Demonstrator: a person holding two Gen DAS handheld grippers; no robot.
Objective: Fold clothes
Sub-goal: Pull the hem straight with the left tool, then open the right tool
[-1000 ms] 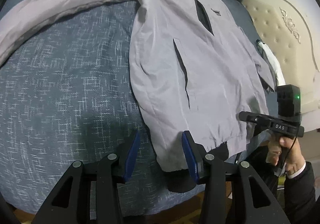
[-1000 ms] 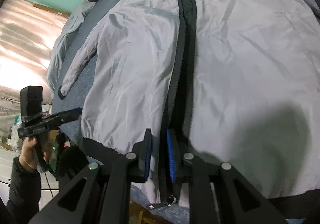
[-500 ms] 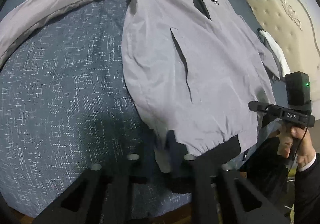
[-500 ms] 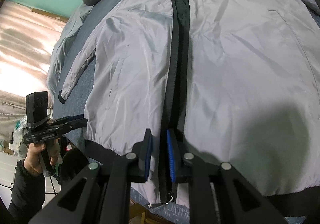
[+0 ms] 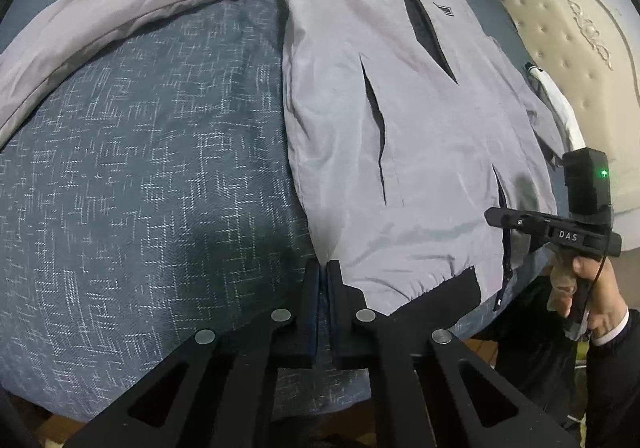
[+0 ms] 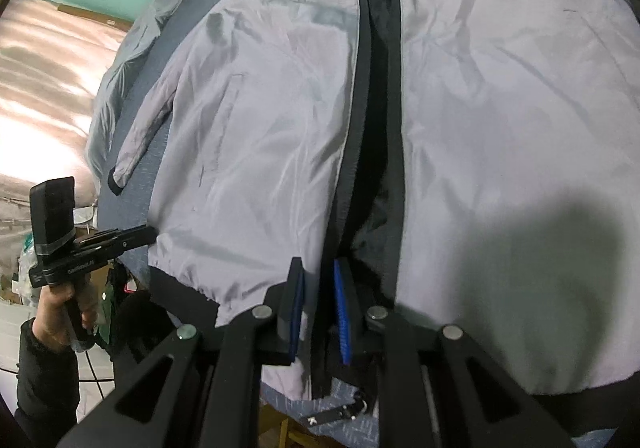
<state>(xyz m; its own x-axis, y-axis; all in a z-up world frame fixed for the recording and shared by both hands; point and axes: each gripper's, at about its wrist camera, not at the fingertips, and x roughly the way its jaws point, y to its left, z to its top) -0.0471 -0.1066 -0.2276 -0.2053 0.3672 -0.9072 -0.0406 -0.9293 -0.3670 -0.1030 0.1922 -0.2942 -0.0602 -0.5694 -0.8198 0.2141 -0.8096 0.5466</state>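
A grey jacket (image 5: pixel 420 152) is spread front-up on a blue patterned bedspread (image 5: pixel 152 184), its collar toward the far end of the bed and one sleeve (image 5: pixel 132 20) stretched out to the side. The left gripper (image 5: pixel 324 268) is seen with its jaws pressed together on the hem corner of the jacket, at the near edge of the bed. The right gripper (image 6: pixel 318 268) is held over the black zipper strip (image 6: pixel 376 88) at the hem, its blue pads (image 6: pixel 342 312) narrowly apart with the strip's edge between them; whether the cloth is pinched cannot be told. A padded headboard (image 5: pixel 580 48) is seen beside the bed.
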